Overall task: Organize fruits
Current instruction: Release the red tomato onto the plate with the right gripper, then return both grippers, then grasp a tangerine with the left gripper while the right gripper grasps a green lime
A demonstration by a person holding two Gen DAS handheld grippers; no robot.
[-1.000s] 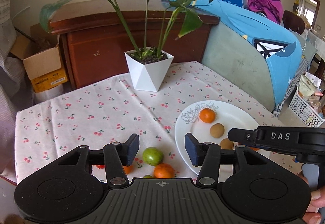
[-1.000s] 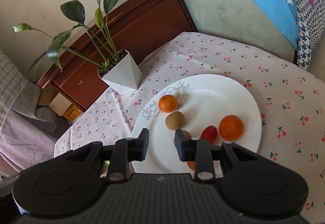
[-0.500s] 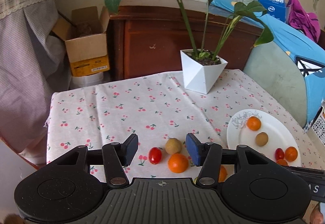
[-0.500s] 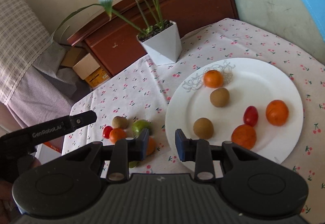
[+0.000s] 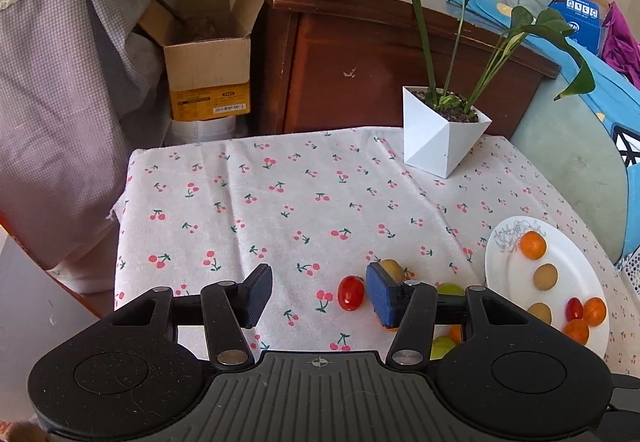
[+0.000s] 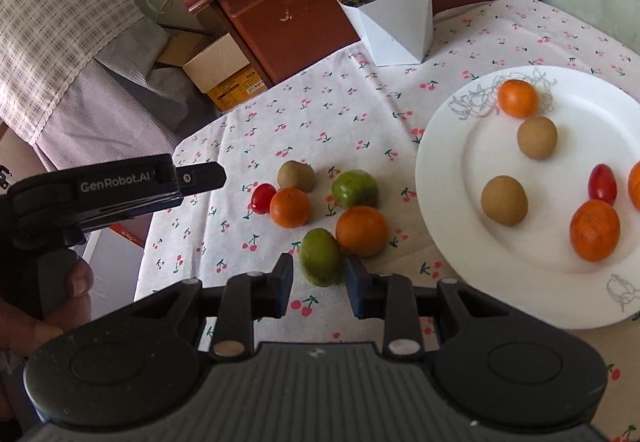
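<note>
Loose fruit lies on the cherry-print cloth left of a white plate [image 6: 448, 242]: a cherry tomato [image 6: 262, 197], a kiwi [image 6: 296, 175], two oranges [image 6: 290, 207] and two green fruits [image 6: 355, 189]. My right gripper [image 6: 320, 286] hovers open, jaws narrowly apart, with the nearer green fruit [image 6: 321, 256] just past its fingertips and untouched. My left gripper [image 5: 320, 296] is open above the cloth; the cherry tomato [image 5: 351, 293] shows between its fingers, close to the right one. The plate [image 5: 516, 274] holds several oranges, kiwis and one tomato.
A white faceted pot with a tall leafy plant [image 5: 442, 137] stands at the table's far side. Behind it is a brown cabinet [image 5: 360, 73], and a cardboard box [image 5: 208, 73] sits off the far left edge. A hand [image 6: 60, 282] holds the left gripper's handle.
Both grippers swung left, away from the plate, and sank a little. The right one went from over the plate to over the loose fruit. The left one now frames the cherry tomato.
</note>
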